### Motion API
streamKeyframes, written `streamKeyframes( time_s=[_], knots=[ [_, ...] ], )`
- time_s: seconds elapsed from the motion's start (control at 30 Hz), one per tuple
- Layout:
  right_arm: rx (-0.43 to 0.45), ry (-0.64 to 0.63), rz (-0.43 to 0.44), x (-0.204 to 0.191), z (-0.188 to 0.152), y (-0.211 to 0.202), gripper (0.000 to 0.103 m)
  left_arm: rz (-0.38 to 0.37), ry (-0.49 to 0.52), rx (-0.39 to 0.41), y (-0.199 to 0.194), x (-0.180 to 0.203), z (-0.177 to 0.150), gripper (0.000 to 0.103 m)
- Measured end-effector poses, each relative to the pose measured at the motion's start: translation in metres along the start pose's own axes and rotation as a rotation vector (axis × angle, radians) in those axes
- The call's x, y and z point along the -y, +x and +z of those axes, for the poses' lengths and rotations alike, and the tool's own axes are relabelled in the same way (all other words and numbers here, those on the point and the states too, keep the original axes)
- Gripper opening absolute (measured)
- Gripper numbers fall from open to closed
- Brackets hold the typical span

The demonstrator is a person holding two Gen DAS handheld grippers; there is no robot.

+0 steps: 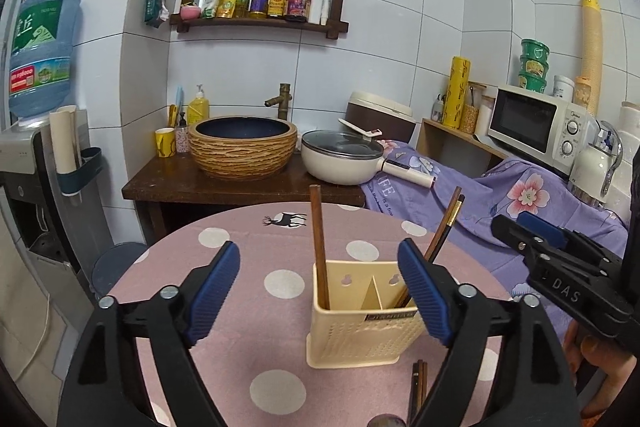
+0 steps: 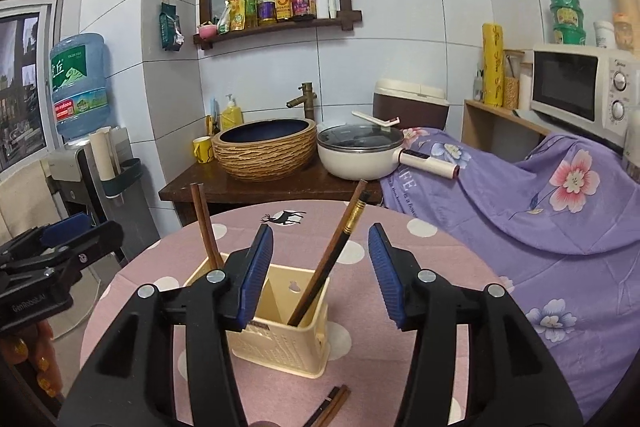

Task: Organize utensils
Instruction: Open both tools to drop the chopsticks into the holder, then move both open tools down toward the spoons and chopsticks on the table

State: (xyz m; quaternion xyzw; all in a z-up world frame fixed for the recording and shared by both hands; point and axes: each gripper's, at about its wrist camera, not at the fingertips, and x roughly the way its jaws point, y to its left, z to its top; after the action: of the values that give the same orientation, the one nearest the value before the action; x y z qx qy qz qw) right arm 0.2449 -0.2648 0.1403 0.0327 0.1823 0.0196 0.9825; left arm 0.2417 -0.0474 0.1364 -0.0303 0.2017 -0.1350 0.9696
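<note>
Cream plastic, perforated low on its front: the utensil holder [image 1: 366,311] stands upright on the pink dotted tablecloth [image 1: 248,267], divided into two compartments.

Left wrist view. My left tongs [image 1: 320,291] are released; both blue pads [image 1: 214,291] stand wide apart with nothing between them, the holder lying at 3 o'clock of their gap. One brown chopstick [image 1: 318,247] stands nearly upright in the left compartment. Two more chopsticks [image 1: 442,235] lean toward 1 o'clock out of the right compartment. A further pair of chopsticks [image 1: 418,387] lies flat on the cloth at 5 o'clock of the holder. My right tongs [image 1: 520,231] enter at 3 o'clock, with my hand [image 1: 600,363] below them.

Right wrist view. My right tongs [image 2: 322,267] are released, pads parted, clamping nothing. The holder [image 2: 280,339] sits below and between the pads. The leaning chopsticks [image 2: 340,239], one with a gold band, rise through the gap without touching either pad. The single chopstick [image 2: 204,223] stands at 10 o'clock. The loose pair [image 2: 332,403] lies at 6 o'clock. My left tongs [image 2: 60,231] show at 9 o'clock.
</note>
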Motion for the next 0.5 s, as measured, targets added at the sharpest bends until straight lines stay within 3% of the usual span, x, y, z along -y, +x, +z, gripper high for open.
streamKeyframes(
  time_s=[0.17,0.33,0.5],
  knots=[
    [-0.024,-0.002,0.015,0.002,-0.022,-0.023,0.055,0.030,0.027,0.010,-0.020,-0.006,-0.020,0.095],
    [-0.133,0.044,0.050,0.005,-0.057,-0.025,0.055,0.056,0.085,-0.058,-0.021,-0.007,-0.051,0.097],
    [-0.265,0.084,0.068,0.003,-0.103,-0.017,0.055,0.060,0.050,-0.155,-0.014,-0.019,-0.090,0.097]
  ],
)
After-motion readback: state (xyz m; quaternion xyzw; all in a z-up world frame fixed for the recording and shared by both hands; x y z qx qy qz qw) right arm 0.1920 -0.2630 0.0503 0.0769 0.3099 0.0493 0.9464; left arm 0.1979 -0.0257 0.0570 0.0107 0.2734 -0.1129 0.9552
